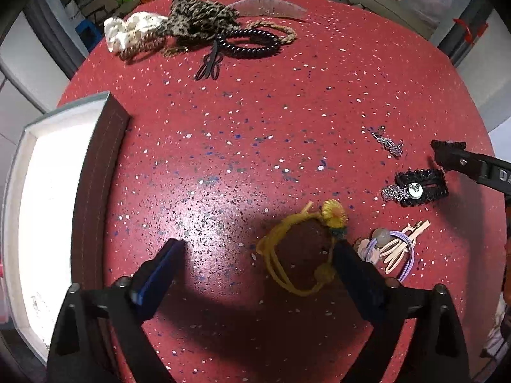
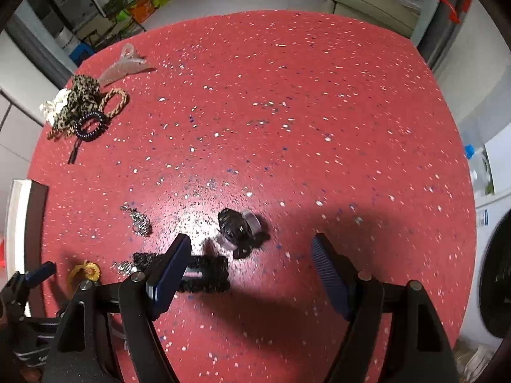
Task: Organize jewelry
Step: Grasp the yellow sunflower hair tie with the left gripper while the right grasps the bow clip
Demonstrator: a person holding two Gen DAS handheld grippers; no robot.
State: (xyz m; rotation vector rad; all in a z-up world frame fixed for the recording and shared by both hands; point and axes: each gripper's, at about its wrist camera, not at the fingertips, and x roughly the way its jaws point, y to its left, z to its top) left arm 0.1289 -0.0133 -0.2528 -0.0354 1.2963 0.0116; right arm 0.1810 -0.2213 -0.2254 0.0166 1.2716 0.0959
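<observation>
My left gripper (image 1: 260, 249) is open and empty, low over the red table. A yellow cord bracelet (image 1: 303, 249) lies just inside its right finger. A purple hair tie with a pink clip (image 1: 394, 249) lies to the right. A black sequin clip (image 1: 421, 186) with a silver chain lies further right, and also shows in the right wrist view (image 2: 207, 273). A small silver chain (image 1: 389, 143) lies beyond it. My right gripper (image 2: 252, 249) is open and empty. A dark beaded piece (image 2: 238, 229) lies blurred between its fingers.
An open jewelry box (image 1: 99, 172) with a white lining stands at the table's left edge. A pile of scrunchies, a black coil tie (image 1: 249, 43) and a clear claw clip (image 1: 271, 6) lies at the far side. The table (image 2: 319, 111) is round, with a washing machine to its right.
</observation>
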